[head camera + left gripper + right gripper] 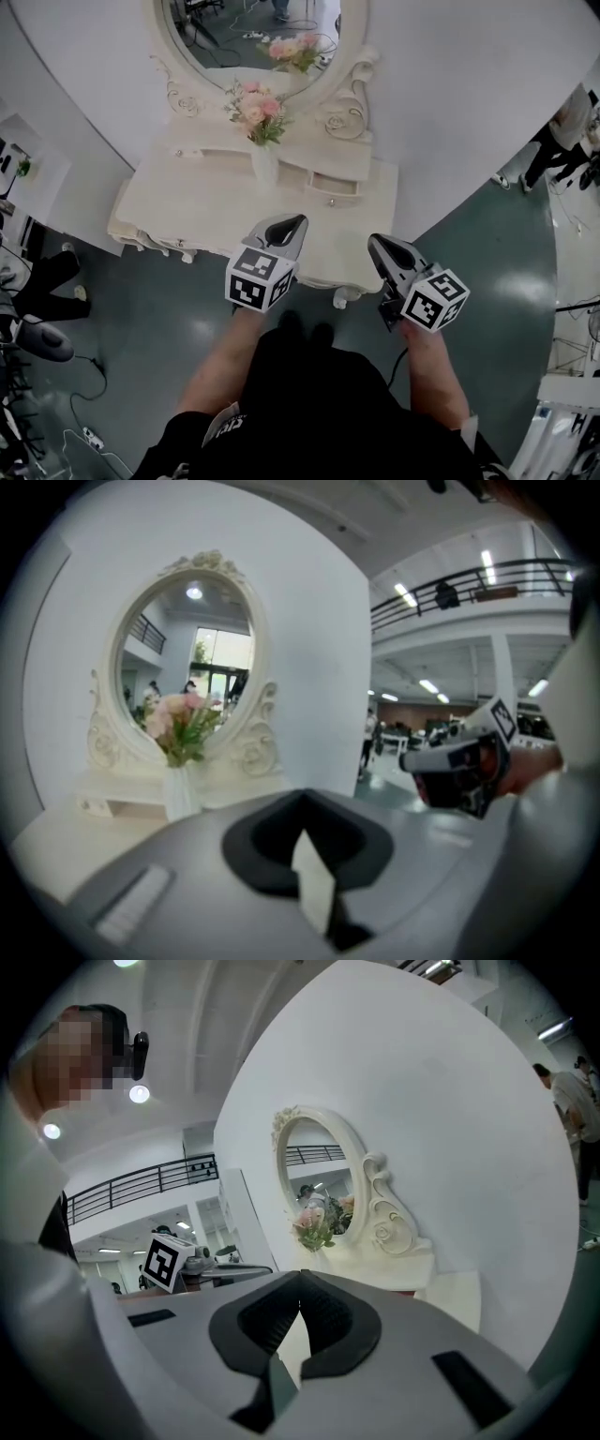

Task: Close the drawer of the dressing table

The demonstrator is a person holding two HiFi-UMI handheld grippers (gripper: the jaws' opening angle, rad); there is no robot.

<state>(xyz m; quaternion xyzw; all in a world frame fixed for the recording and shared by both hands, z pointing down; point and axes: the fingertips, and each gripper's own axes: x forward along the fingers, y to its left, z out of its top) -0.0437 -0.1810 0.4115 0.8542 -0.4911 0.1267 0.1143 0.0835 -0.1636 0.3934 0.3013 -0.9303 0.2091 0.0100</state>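
A cream dressing table (187, 211) with an oval mirror (248, 37) stands against a white curved wall. A small drawer (336, 187) in its upper shelf, right of the vase, juts out slightly. Both grippers hover over the table's front edge, apart from the drawer. My left gripper (298, 222) is shut and empty, its tips meeting in the left gripper view (302, 801). My right gripper (375, 241) sits further right and also looks shut with nothing held (300, 1277). Both point toward the mirror.
A white vase (265, 161) with pink flowers (255, 108) stands on the tabletop between the grippers and the mirror. People stand at the right (562, 141). Cables and a power strip (89, 436) lie on the green floor at the left.
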